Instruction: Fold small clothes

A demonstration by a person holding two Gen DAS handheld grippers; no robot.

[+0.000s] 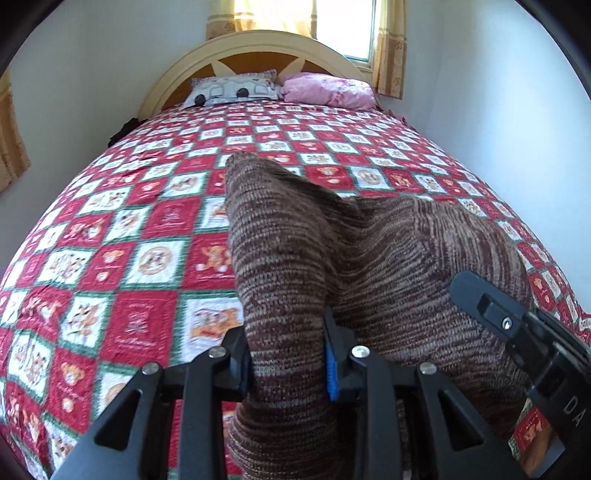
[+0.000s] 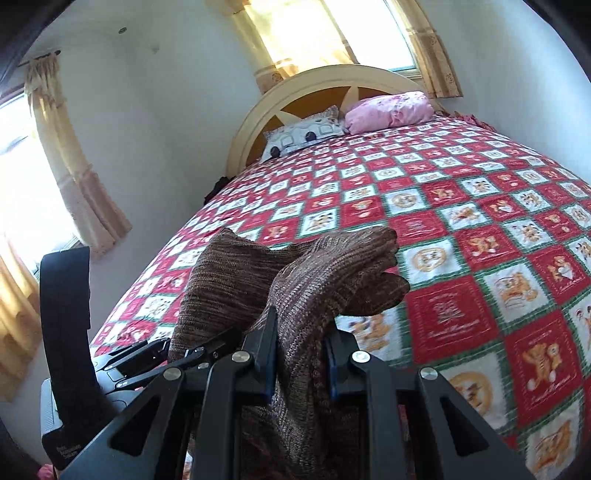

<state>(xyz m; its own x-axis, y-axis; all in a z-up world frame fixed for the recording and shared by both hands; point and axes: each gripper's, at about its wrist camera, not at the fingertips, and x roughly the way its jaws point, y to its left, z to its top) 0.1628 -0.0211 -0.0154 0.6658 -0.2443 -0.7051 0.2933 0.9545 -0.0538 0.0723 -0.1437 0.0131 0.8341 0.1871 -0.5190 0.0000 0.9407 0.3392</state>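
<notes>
A brown knitted garment (image 1: 332, 254) is held up over the near end of a bed with a red, white and green patchwork cover (image 1: 140, 236). My left gripper (image 1: 290, 360) is shut on one bunched part of the garment. My right gripper (image 2: 301, 363) is shut on another part of the garment (image 2: 332, 273), which drapes forward over its fingers. The right gripper also shows at the right edge of the left wrist view (image 1: 517, 332), and the left gripper at the lower left of the right wrist view (image 2: 147, 358). The garment's lower part hangs out of sight.
A grey patterned pillow (image 1: 234, 90) and a pink pillow (image 1: 328, 90) lie against the cream headboard (image 1: 258, 44). Curtained windows (image 2: 332, 33) are behind the bed and on the left wall. White walls close both sides of the bed.
</notes>
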